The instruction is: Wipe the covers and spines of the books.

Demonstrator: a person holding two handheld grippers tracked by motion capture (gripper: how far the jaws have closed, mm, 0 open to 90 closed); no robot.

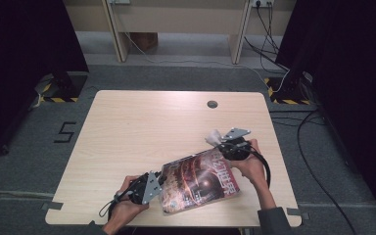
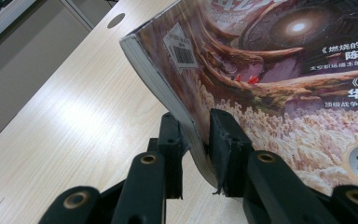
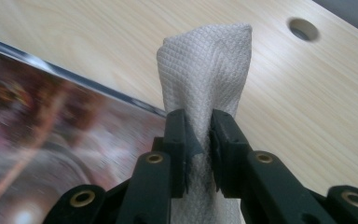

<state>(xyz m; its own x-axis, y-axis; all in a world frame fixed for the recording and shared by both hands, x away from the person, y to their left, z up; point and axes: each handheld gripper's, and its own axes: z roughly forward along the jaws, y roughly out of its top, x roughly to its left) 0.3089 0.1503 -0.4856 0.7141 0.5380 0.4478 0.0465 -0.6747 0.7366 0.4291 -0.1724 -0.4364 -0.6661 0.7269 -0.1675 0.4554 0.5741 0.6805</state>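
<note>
A glossy magazine (image 1: 196, 178) with a dark reddish cover lies near the table's front edge. My left gripper (image 1: 160, 179) is shut on the magazine's left edge; in the left gripper view the magazine (image 2: 261, 70) curves up between the jaws of that gripper (image 2: 196, 140). My right gripper (image 1: 221, 143) hovers at the magazine's far right corner, shut on a folded white cloth (image 1: 213, 136). In the right gripper view the cloth (image 3: 205, 70) stands up out of the right gripper (image 3: 198, 135), with the blurred magazine cover (image 3: 51, 140) to its left.
The light wooden table (image 1: 142, 132) has a round cable hole (image 1: 212, 104) near its far edge. Black curtains stand at both sides, cables lie on the grey floor at the right, and a desk frame stands beyond the table.
</note>
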